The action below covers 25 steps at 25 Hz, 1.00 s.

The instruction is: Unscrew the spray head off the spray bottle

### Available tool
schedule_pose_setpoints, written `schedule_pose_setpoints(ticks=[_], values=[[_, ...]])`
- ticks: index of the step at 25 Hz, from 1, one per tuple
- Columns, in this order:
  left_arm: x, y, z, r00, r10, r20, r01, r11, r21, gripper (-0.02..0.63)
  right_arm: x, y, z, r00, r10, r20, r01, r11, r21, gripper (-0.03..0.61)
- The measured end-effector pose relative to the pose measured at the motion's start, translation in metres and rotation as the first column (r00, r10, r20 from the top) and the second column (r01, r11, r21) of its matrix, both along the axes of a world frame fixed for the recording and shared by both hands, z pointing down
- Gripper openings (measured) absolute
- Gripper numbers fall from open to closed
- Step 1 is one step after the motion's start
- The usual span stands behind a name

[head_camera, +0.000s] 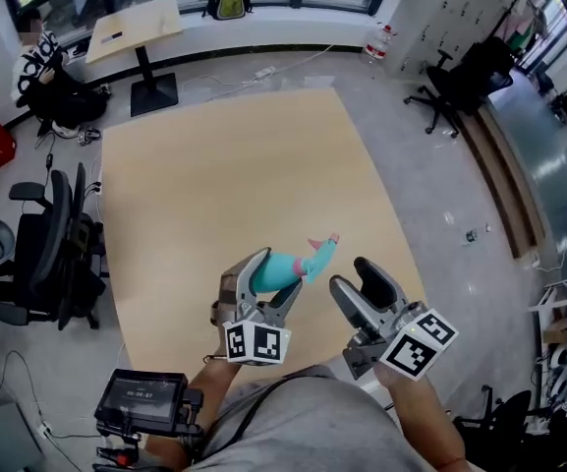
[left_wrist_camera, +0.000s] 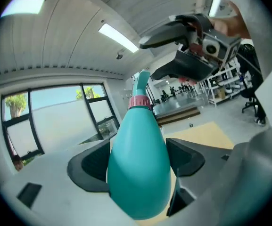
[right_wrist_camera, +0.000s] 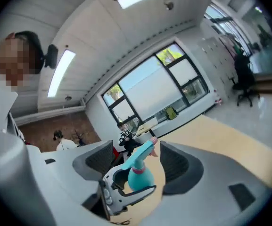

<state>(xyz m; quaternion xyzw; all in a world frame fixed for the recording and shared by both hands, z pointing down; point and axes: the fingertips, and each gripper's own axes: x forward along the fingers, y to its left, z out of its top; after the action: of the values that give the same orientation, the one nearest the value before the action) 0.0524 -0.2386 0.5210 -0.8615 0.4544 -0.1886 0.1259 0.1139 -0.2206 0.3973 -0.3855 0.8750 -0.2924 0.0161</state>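
A teal spray bottle (head_camera: 271, 271) with a pink collar (left_wrist_camera: 137, 101) and a teal spray head (head_camera: 320, 257) is held above the wooden table (head_camera: 224, 165). My left gripper (head_camera: 268, 281) is shut on the bottle's wide body (left_wrist_camera: 138, 159), one jaw on each side, with the neck pointing away and up. My right gripper (head_camera: 350, 273) stands open just right of the spray head, touching nothing. In the right gripper view the spray head (right_wrist_camera: 143, 154) shows in line with the open jaws but beyond them. The left gripper view shows the right gripper (left_wrist_camera: 147, 59) open above the nozzle.
Black office chairs (head_camera: 57, 254) stand left of the table, and another one (head_camera: 460, 77) is at the far right. A small side table (head_camera: 136, 28) is at the back left. A black handheld device (head_camera: 145, 401) sits at the lower left. A person sits in the background.
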Motion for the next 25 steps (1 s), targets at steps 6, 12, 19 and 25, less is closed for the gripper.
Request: schedule_pose_setpoints(ticks=[6, 12, 19, 25], values=[[0.027, 0.012, -0.018, 0.991, 0.02, 0.132, -0.038, 0.99, 0.133, 0.369, -0.021, -0.008, 0.044, 0.996, 0.008, -0.084, -0.021, 0.989, -0.148, 0.299], [0.033, 0.025, -0.011, 0.984, 0.179, -0.007, -0.179, 0.984, 0.0, 0.368, -0.04, 0.007, 0.047, 0.928, -0.194, -0.317, 0.193, 0.981, -0.034, 0.147], [0.037, 0.105, -0.044, 0.571, 0.736, -0.363, -0.81, 0.577, -0.104, 0.368, -0.072, 0.087, 0.015, 0.435, -0.716, -0.546, 0.868, 0.496, 0.041, 0.147], [0.041, 0.179, -0.072, 0.162, 0.897, -0.412, -0.983, 0.109, -0.149, 0.368, -0.07, 0.161, -0.013, -0.025, -0.873, -0.487, 0.998, -0.048, 0.036, 0.147]])
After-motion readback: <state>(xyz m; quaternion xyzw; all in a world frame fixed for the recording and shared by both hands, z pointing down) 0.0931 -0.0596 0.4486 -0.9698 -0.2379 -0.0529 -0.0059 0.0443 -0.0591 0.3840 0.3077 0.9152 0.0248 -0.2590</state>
